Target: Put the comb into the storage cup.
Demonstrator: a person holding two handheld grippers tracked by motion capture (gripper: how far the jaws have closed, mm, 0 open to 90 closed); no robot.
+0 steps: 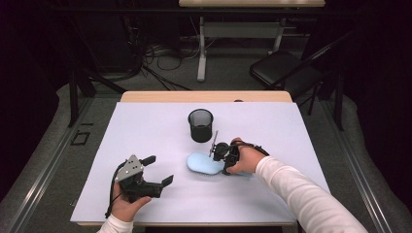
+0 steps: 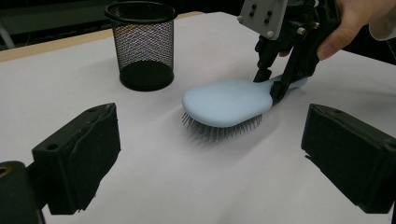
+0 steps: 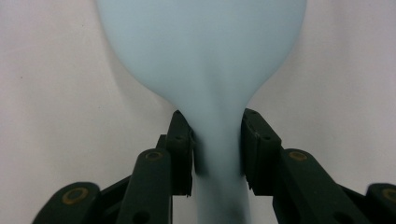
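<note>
A pale blue hairbrush point(image 1: 204, 164) point(image 2: 226, 101) lies bristles down on the white sheet, near the middle of the table. My right gripper point(image 1: 222, 156) point(image 2: 272, 86) point(image 3: 217, 147) is shut on its handle where the handle narrows below the head point(image 3: 205, 60); both pads press the sides. A black mesh cup point(image 1: 200, 124) point(image 2: 142, 44) stands upright just behind the brush. My left gripper point(image 1: 158, 170) rests at the front left, open, with nothing between its pads point(image 2: 79, 154), and it points toward the brush.
The white sheet point(image 1: 145, 131) covers most of the wooden table point(image 1: 204, 96). A black folding chair point(image 1: 284, 70) and a second table's legs stand beyond the far edge.
</note>
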